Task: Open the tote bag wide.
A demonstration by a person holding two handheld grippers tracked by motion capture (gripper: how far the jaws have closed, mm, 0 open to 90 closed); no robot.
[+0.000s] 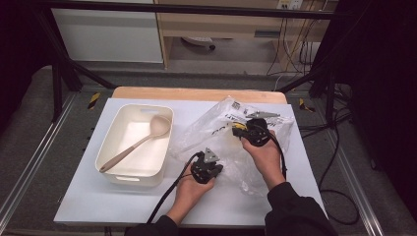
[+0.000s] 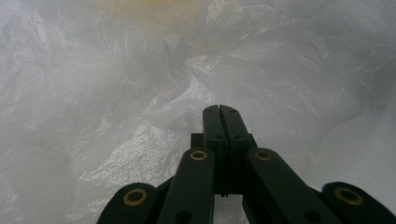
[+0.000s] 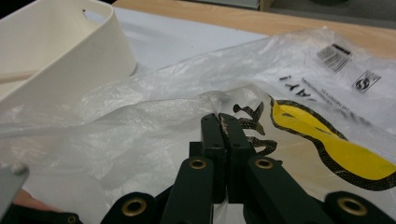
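You've got both grippers, left gripper (image 1: 207, 169) and right gripper (image 1: 255, 132), pinched shut on the plastic bag (image 1: 231, 125), so next just pull its mouth open toward 9 o'clock, facing the ladle (image 1: 140, 142).

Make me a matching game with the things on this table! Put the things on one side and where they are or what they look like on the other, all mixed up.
Things:
1. ladle
2. plastic bag
3. white bin
4. right tool

Descriptions:
A. crumpled and see-through, with a yellow print and a barcode
B. stands on the left part of the table
C. lies slanted inside the bin, bowl end up on the rim
D. jaws closed together on a fold of plastic

Right pairs: 1-C, 2-A, 3-B, 4-D
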